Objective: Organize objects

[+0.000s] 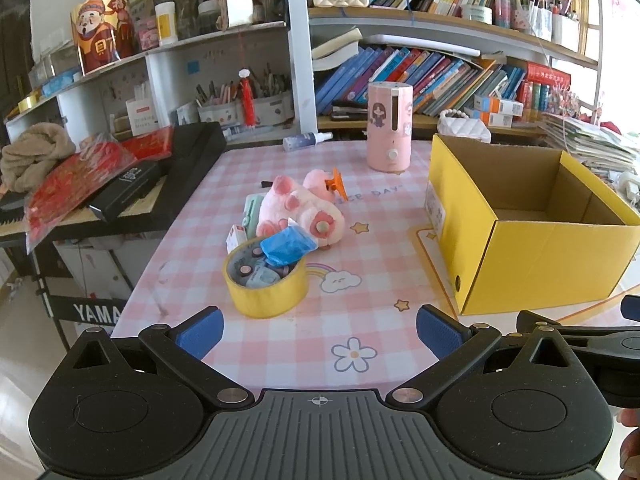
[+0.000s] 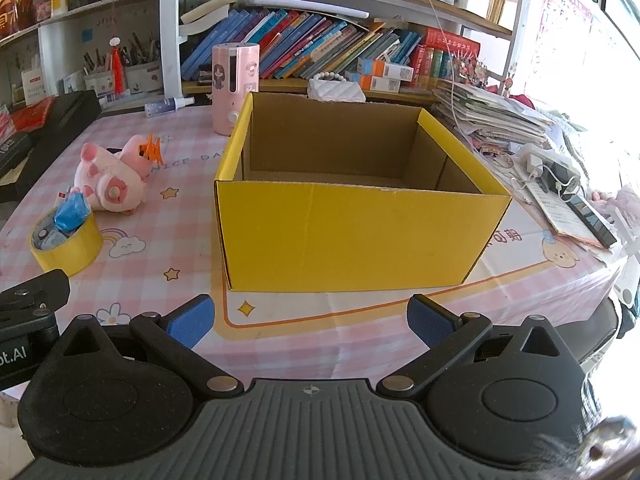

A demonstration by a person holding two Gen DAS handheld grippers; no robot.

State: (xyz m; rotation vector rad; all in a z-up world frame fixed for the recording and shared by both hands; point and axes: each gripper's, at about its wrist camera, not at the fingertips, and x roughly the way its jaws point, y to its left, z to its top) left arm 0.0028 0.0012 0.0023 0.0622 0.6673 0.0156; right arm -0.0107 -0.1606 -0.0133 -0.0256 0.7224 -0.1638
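Both claws, left [image 1: 320,330] and right [image 2: 310,318], gape wide, holding nothing.

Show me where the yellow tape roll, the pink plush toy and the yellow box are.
yellow tape roll [image 1: 266,300]: left wrist view, outer front wall.
pink plush toy [image 1: 298,208]: left wrist view, its body.
yellow box [image 2: 352,236]: right wrist view, front wall.

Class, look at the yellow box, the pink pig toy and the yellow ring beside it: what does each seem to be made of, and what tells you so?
Yellow box: corrugated cardboard, matte yellow outside, raw brown inside, with folded flaps and creases.
Pink pig toy: plush fabric, fuzzy and soft-edged, probably stuffed.
Yellow ring: likely a roll of plastic adhesive tape, smooth, slightly glossy wound band.
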